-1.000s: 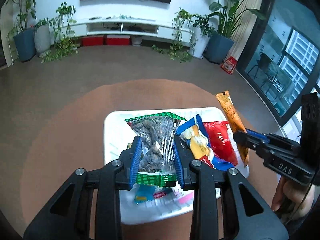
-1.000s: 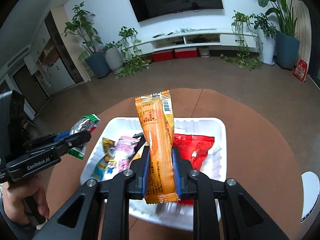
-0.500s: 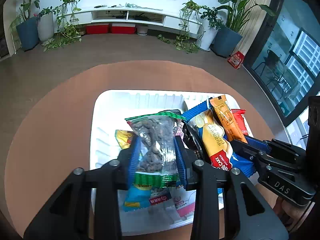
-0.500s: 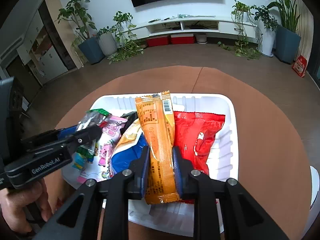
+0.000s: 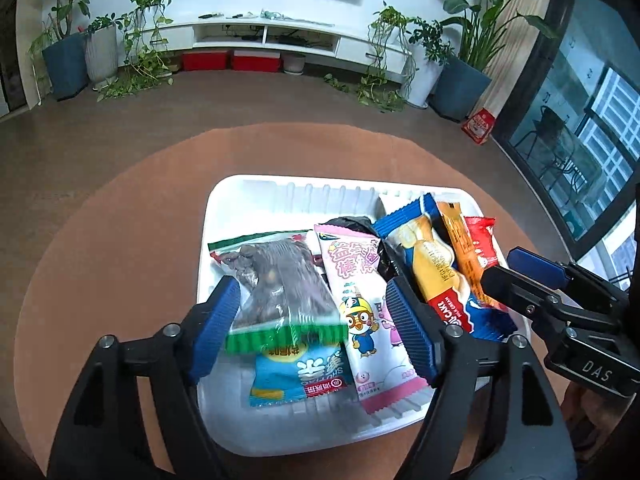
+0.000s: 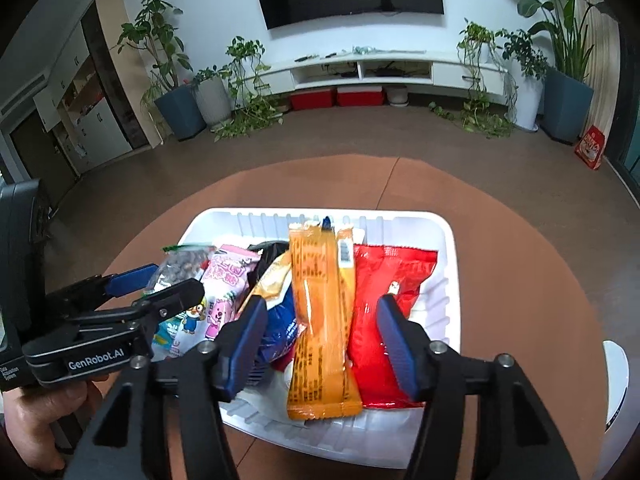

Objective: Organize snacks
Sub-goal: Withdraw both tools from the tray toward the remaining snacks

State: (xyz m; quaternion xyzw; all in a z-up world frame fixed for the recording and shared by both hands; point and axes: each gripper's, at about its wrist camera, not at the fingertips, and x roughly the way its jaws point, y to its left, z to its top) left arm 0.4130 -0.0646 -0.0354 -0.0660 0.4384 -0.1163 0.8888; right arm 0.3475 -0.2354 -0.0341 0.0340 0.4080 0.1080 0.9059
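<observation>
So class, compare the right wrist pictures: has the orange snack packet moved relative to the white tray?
Yes. The orange snack packet stood lifted over the white tray; now it lies lower, among the snacks inside, with the opening right gripper fingers clear of it.

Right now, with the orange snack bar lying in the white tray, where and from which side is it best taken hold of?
Probably across its narrow width near the middle of the orange snack bar, from above. It lies long and flat on top of the other packets in the white tray, long edges exposed. The right hand-held gripper, jaws opening, already straddles it.
</observation>
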